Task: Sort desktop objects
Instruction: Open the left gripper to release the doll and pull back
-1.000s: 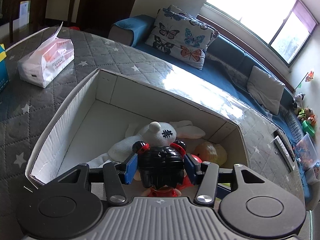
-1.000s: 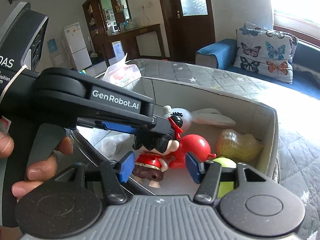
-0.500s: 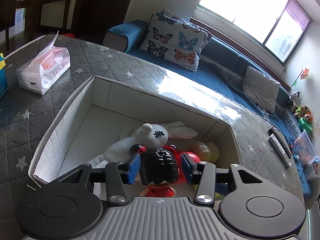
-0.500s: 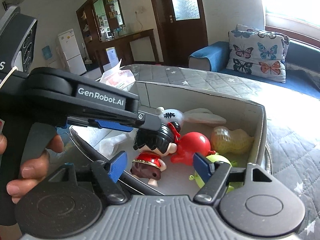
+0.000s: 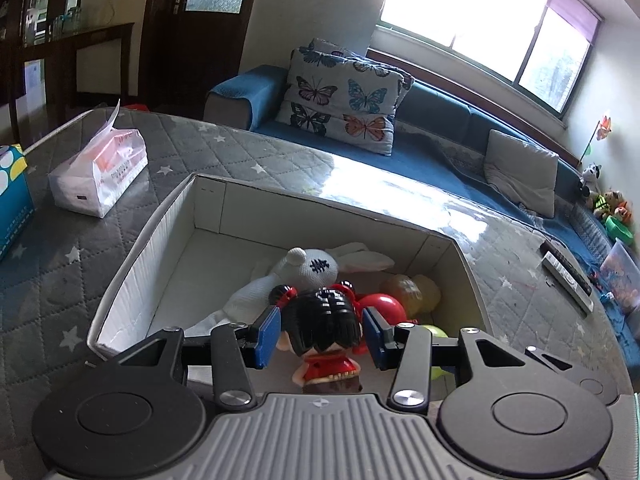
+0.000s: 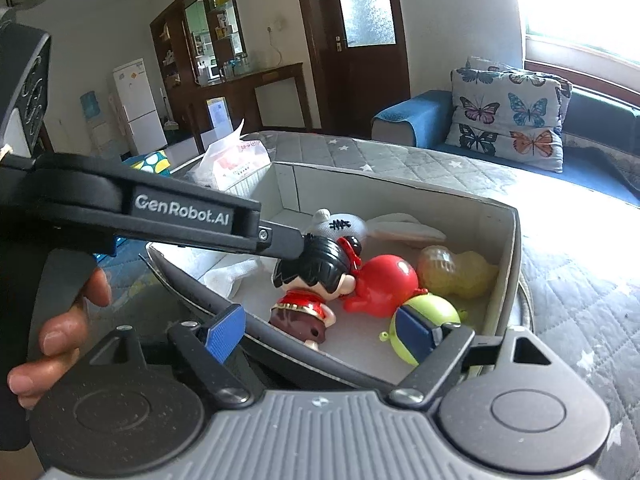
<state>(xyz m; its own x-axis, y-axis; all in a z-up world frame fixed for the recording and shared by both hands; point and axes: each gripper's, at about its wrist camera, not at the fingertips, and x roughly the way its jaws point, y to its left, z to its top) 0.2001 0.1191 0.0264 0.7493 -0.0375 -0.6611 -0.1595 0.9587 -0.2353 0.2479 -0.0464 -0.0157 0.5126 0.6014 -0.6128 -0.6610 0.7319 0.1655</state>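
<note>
A white cardboard box [image 5: 132, 264] sits on the grey quilted table. In it lie a black-haired doll in a red dress [image 5: 326, 328], a white plush rabbit [image 5: 316, 268], a red toy [image 6: 384, 284], a yellow squishy toy [image 6: 456, 270] and a green alien toy [image 6: 432, 312]. My left gripper [image 5: 322, 332] is open, its blue pads just apart from the doll's head, and the doll rests on the box floor [image 6: 316, 280]. My right gripper [image 6: 320, 336] is open and empty over the box's near rim.
A tissue pack [image 5: 100, 176] and a blue box [image 5: 12, 200] lie on the table to the left. A remote control [image 5: 566, 276] lies at the table's right edge. A blue sofa with a butterfly pillow [image 5: 344, 96] stands behind the table.
My left gripper has opened off the doll's head and let the doll rest in the box. My right gripper has opened wider and drawn back to the near rim.
</note>
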